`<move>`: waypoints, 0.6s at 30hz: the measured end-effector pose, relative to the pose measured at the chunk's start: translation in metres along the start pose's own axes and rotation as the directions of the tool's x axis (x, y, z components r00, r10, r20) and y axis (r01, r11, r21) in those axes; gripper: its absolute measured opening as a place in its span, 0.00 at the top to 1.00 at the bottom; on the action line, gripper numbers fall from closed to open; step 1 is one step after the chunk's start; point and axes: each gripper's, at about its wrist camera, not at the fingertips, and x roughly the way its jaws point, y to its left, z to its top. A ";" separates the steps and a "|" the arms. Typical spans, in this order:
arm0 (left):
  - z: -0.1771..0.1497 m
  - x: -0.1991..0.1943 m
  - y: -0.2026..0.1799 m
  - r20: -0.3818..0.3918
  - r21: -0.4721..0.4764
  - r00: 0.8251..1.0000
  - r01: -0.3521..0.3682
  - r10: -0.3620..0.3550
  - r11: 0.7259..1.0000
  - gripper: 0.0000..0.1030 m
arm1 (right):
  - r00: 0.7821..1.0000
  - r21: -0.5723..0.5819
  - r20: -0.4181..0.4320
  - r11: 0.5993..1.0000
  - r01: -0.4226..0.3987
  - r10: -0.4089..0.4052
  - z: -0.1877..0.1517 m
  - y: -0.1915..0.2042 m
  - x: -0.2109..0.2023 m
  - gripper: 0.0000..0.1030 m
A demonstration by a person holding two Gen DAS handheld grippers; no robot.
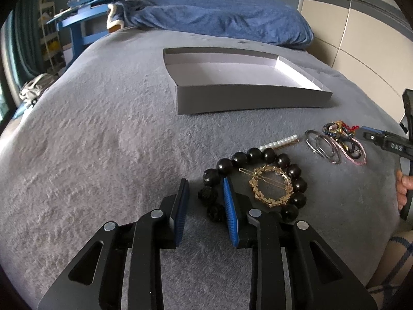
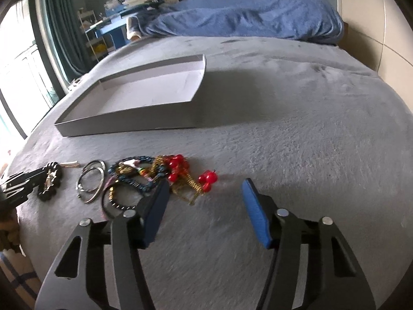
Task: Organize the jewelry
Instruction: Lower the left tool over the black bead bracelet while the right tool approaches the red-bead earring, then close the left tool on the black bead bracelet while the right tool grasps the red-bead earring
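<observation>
On a grey bedspread lies jewelry. In the left wrist view my left gripper [image 1: 205,184] is open, its fingers astride the near left part of a black bead bracelet [image 1: 268,155]. A gold wreath hair clip [image 1: 271,187] lies inside the bracelet, a pearl clip [image 1: 280,142] behind it, silver rings [image 1: 321,146] and a tangle of colourful pieces [image 1: 338,129] to the right. An empty grey shallow box [image 1: 247,98] sits beyond. In the right wrist view my right gripper [image 2: 205,184] is open, just before a red-bead and gold piece [image 2: 191,178], the colourful tangle [image 2: 136,173] and silver rings [image 2: 90,180].
A blue blanket [image 1: 219,18] is bunched at the far end of the bed. A blue desk with books [image 1: 85,13] stands past the bed's left side. A wall panel [image 1: 361,25] runs along the right. The box also shows in the right wrist view [image 2: 129,126].
</observation>
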 end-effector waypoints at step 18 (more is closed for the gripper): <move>0.013 -0.046 -0.003 0.147 -0.024 0.986 0.089 -0.084 0.996 0.85 | 0.978 0.005 0.166 0.992 -0.128 0.126 0.012 -0.009 -0.050 0.91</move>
